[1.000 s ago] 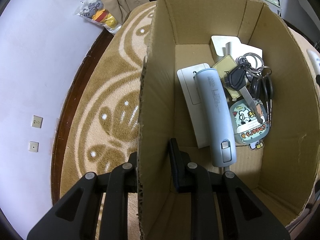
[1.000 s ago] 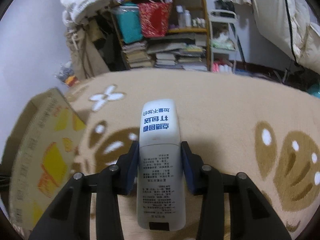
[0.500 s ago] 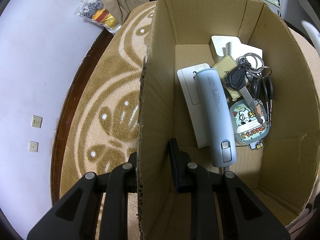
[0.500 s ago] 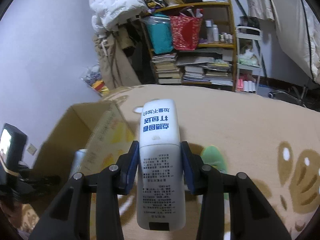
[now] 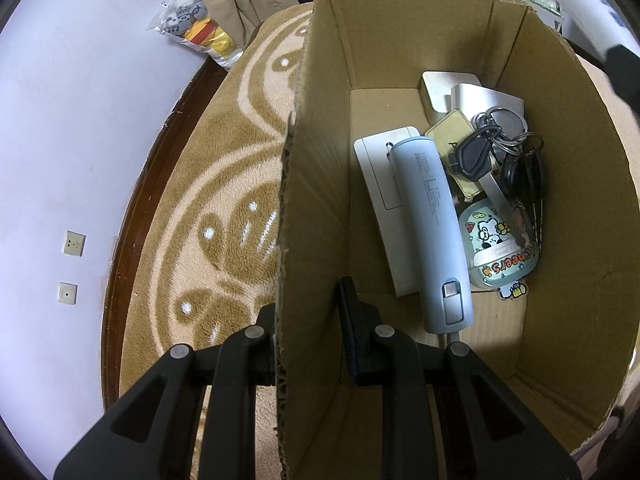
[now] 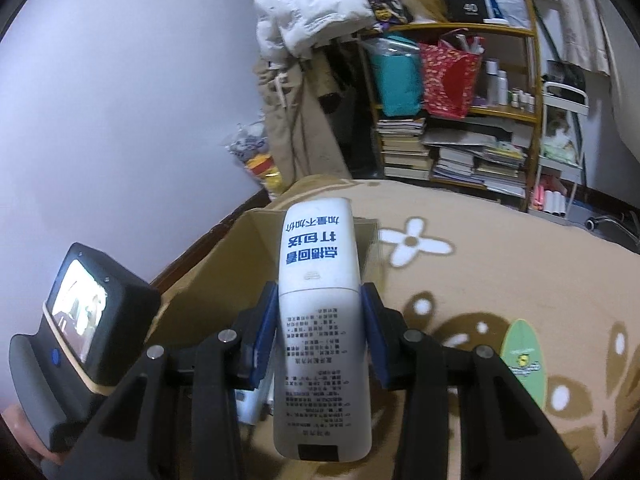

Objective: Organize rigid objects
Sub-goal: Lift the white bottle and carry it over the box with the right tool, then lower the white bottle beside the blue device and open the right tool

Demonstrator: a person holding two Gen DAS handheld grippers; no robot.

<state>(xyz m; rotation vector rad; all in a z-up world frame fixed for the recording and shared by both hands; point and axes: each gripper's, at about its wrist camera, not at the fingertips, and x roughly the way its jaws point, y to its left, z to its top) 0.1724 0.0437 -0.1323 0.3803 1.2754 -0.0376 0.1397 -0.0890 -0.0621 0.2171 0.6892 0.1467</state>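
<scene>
Now white bottle (image 6: 320, 332) clamped between right gripper (image 6: 319, 334) jaws, above cardboard box (image 6: 224, 280)

Both views are dim, lit by soft indoor light from above. Fisheye lenses bend straight lines and leave black corners. In the left wrist view the box (image 5: 568, 208) throws a shadow over its own near floor, and a white streak (image 5: 560, 4) at top right is motion-blurred. In the right wrist view the bottle (image 6: 320, 320) is sharp on its lit top, its lower end shadowed; the shelf (image 6: 460, 108) looks slightly soft.
</scene>
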